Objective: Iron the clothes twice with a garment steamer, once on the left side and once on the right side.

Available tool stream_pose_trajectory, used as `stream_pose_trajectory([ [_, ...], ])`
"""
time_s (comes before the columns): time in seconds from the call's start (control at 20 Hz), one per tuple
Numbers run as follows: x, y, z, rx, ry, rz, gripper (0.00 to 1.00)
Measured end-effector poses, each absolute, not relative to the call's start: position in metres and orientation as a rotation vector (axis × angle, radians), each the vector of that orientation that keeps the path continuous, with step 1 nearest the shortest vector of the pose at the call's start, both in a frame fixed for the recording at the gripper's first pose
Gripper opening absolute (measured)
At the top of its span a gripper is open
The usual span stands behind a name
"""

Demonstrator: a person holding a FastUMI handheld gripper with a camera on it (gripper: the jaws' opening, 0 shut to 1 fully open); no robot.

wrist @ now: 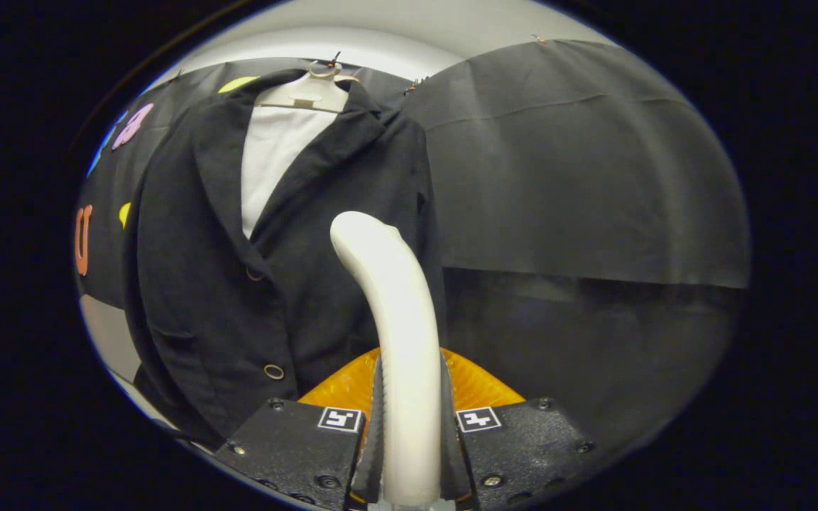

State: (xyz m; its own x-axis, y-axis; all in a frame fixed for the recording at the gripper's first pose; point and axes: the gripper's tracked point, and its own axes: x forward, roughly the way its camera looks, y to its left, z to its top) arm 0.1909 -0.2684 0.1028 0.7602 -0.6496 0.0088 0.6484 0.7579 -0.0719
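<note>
Pinching the white garment steamer (395, 312) on both sides, the fingers (409, 440) held it upright; beyond them to the left hung a black jacket (238, 284) on a hanger (309, 92).

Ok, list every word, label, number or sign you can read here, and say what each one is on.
No readable words or numbers on the steamer, the black jacket, or the hanger.
Square black-and-white marker on each finger: coded patterns, not text.
The gripper is shut on the steamer's handle, both fingers pressing its sides.
</note>
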Motion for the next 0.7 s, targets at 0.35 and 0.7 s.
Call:
stream_pose_trajectory([
  [0.35,0.189,-0.268,0.047,-0.039,0.121,-0.726,0.35],
  [0.7,0.182,-0.266,-0.012,-0.029,0.228,-0.738,0.35],
])
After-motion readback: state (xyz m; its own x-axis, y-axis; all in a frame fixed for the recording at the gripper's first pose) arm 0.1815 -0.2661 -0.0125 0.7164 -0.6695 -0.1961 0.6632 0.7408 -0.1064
